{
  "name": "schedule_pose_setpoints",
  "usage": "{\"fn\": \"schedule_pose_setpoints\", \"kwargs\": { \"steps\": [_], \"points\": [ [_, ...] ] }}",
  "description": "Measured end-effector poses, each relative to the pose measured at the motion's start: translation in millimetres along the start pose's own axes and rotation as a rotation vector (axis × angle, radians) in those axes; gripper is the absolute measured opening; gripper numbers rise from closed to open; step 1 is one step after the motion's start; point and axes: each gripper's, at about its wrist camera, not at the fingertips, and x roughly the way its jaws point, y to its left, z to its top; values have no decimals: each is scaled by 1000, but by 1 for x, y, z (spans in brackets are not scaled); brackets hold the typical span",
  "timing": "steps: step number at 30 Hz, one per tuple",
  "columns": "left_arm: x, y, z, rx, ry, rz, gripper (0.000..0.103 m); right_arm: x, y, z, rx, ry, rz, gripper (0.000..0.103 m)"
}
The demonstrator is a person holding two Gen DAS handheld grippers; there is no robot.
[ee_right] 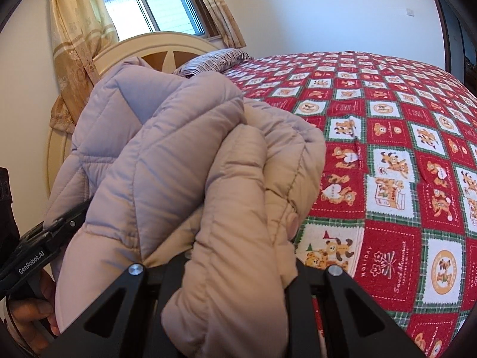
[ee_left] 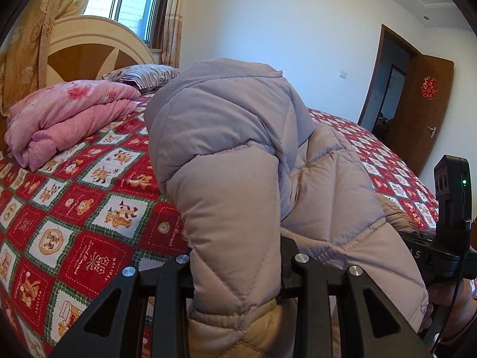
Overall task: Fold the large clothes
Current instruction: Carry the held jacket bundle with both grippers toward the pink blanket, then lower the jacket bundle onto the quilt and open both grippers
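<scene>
Left wrist: left gripper (ee_left: 237,264) clamped on a thick roll of the quilted puffer jacket (ee_left: 238,137), bunched above the checked bedspread (ee_left: 89,208). Right wrist: right gripper (ee_right: 235,268) clamped on another fold of the jacket, beside the left gripper.

On the left tongs (ee_right: 44,238), seen from your right wrist, you can read "GenRobot.AI" in white on the black body. The red squares of the bedspread (ee_right: 387,256) carry "HOLIDAY" and a script line too small for you to make out. The brown door (ee_left: 429,113) bears a red paper double-happiness sign (ee_left: 428,87).
</scene>
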Motion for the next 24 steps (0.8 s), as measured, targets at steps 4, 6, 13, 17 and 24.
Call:
{"fn": "schedule_pose_setpoints", "kwargs": {
  "steps": [4,6,13,17,24],
  "points": [
    [6,8,-4,8,13,12,38,8,-1,-3,3,21,-5,19],
    [10,12,-7,9,20,30,44,11,0,-3,0,30,-9,20],
    [25,29,-19,-25,58,89,76,25,-1,-7,-5,66,-38,26],
    [28,38,-23,-44,56,128,92,29,-5,-12,9,67,-61,37],
    [34,47,-28,-61,49,141,100,35,-10,-15,27,62,-78,46]
  ]
}}
